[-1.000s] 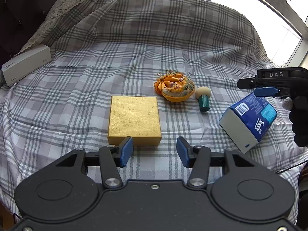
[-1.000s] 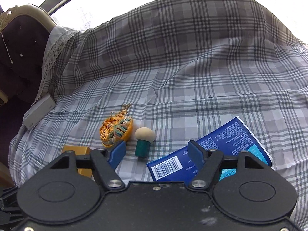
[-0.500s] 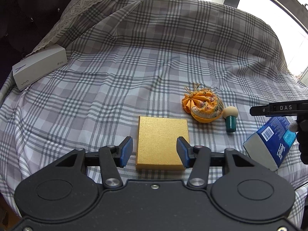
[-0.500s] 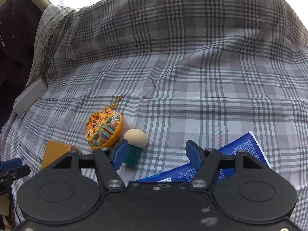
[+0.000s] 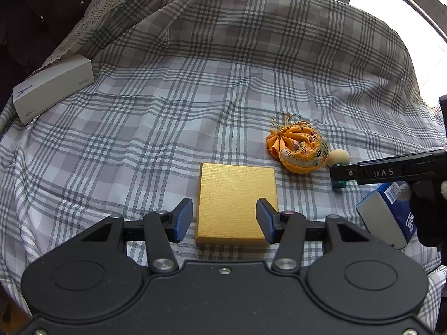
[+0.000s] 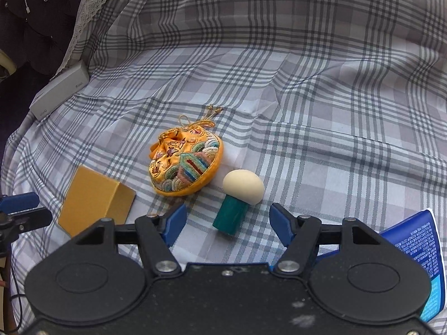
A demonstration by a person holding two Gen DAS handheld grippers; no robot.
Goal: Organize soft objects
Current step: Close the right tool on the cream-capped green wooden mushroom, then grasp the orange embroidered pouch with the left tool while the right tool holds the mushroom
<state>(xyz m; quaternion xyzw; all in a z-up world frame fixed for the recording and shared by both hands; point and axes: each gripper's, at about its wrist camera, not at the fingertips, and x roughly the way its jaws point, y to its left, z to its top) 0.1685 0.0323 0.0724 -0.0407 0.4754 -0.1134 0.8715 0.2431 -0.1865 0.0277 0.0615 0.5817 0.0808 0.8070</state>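
An orange embroidered pouch (image 5: 297, 150) (image 6: 185, 164) lies on the plaid cloth. Beside it lies a mushroom-shaped sponge (image 6: 239, 198) with a cream head and green handle; it also shows in the left wrist view (image 5: 338, 159). A gold box (image 5: 237, 202) (image 6: 95, 199) sits in front. A blue tissue pack (image 5: 391, 212) (image 6: 416, 254) lies at the right. My left gripper (image 5: 225, 220) is open, its jaws on either side of the gold box's near end. My right gripper (image 6: 227, 224) is open just before the sponge's handle.
A white "vivo" box (image 5: 53, 92) (image 6: 60, 93) lies at the far left edge near a lace-trimmed cover. The plaid cloth (image 5: 195, 89) rises at the back towards a bright window. The right gripper's side shows in the left wrist view (image 5: 391, 171).
My left gripper has moved right and forward until its jaws flank the gold box. My right gripper has moved left from over the tissue pack to the sponge. Both stayed open.
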